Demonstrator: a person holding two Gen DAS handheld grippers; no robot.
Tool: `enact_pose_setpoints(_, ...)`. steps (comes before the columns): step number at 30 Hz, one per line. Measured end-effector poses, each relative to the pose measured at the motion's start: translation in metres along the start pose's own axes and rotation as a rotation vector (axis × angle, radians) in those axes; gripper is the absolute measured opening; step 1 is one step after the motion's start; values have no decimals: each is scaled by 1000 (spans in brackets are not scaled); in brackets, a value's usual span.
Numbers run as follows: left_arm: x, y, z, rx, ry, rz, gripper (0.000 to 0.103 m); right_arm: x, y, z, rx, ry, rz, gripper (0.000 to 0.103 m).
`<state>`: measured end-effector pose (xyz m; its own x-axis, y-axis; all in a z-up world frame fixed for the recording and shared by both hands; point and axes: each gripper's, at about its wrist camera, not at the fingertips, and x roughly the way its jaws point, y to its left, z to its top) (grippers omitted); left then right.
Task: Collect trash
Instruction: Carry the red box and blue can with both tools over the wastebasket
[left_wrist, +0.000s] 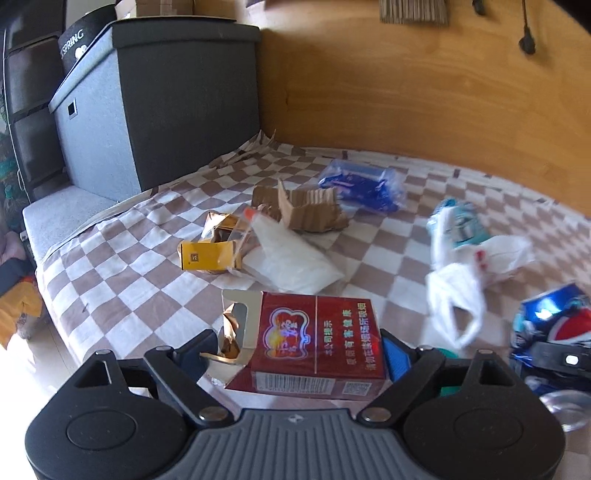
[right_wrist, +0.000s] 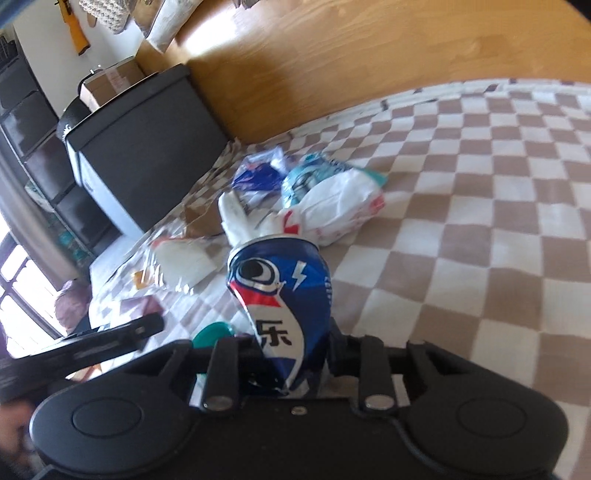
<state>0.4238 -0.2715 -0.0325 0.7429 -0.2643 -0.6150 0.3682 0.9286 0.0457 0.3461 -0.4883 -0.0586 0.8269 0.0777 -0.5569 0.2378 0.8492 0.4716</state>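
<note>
Checkered cloth (left_wrist: 147, 221) — beside it a dark storage box (left_wrist: 177, 107).

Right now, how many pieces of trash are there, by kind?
Cigarette packs: 2, red pack, yellow pack
Cans: 1, crushed can
Cardboard: 1
Plastic bags and wrappers: 4, blue, teal, white, clear
Total: 8

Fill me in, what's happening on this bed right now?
A person with two handheld grippers is collecting trash off a checkered sheet. The left gripper is clamped on a red cigarette pack; the right gripper holds a crushed blue Pepsi can. A yellow box, torn cardboard, blue wrapper and white plastic bag lie uncollected.
</note>
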Motion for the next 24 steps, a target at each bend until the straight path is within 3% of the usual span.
enact_pose_setpoints(11, -85, -8, -12, 9, -35, -26, 90, -48, 43, -10, -157, -68, -109, 28)
enact_pose_setpoints(24, -167, 31, -40, -45, -74, 20, 90, -106, 111, -38, -302, -94, -107, 28)
